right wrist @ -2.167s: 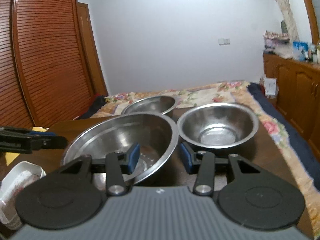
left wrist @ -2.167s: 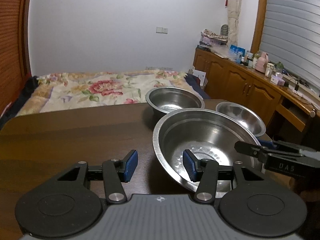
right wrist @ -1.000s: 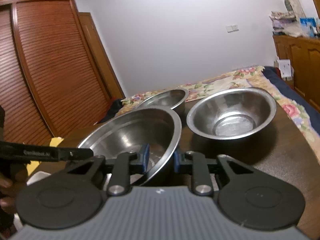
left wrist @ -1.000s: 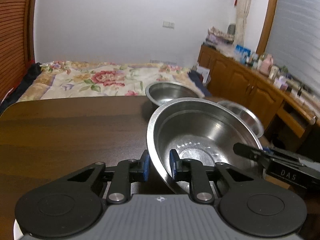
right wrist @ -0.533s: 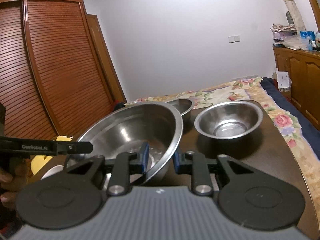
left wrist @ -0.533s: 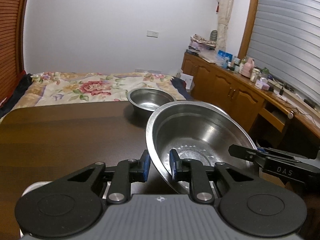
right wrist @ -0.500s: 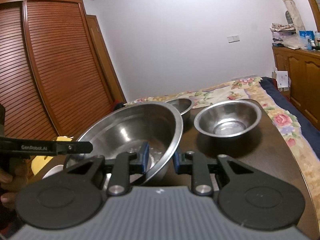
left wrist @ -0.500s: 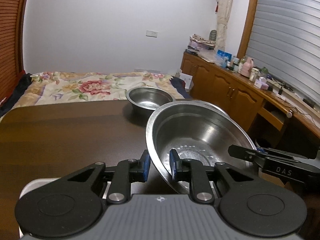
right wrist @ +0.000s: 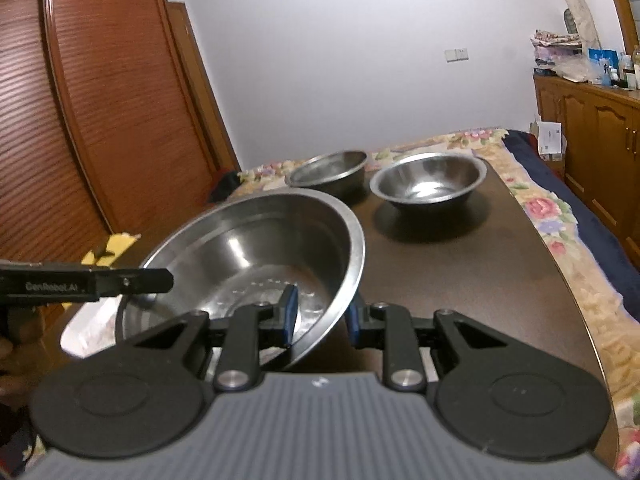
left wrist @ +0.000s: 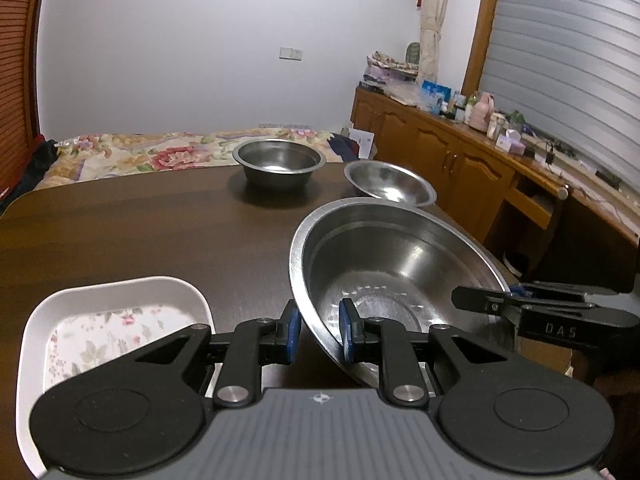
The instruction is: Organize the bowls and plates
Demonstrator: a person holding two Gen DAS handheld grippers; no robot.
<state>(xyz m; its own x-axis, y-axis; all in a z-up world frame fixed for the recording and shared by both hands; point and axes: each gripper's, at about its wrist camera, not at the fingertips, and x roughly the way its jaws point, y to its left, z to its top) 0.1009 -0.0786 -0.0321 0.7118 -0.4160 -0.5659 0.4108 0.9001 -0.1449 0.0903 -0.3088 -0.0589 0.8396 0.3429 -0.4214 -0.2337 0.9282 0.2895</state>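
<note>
A large steel bowl hangs above the dark wooden table, gripped from both sides. My left gripper is shut on its left rim. My right gripper is shut on its right rim and shows as a black arm at the right of the left wrist view. Two smaller steel bowls stand at the table's far end: a deeper one and a wider one. A white floral plate lies on the table under my left gripper; only its edge shows in the right wrist view.
A bed with a floral cover lies beyond the table's far edge. Wooden cabinets with clutter on top line the right wall. A louvred wooden wardrobe stands to the left. A person's hand holds the left gripper's handle.
Both grippers have carried the large bowl back toward the near end of the table, away from the two small bowls. The white floral plate has come into view under the left gripper.
</note>
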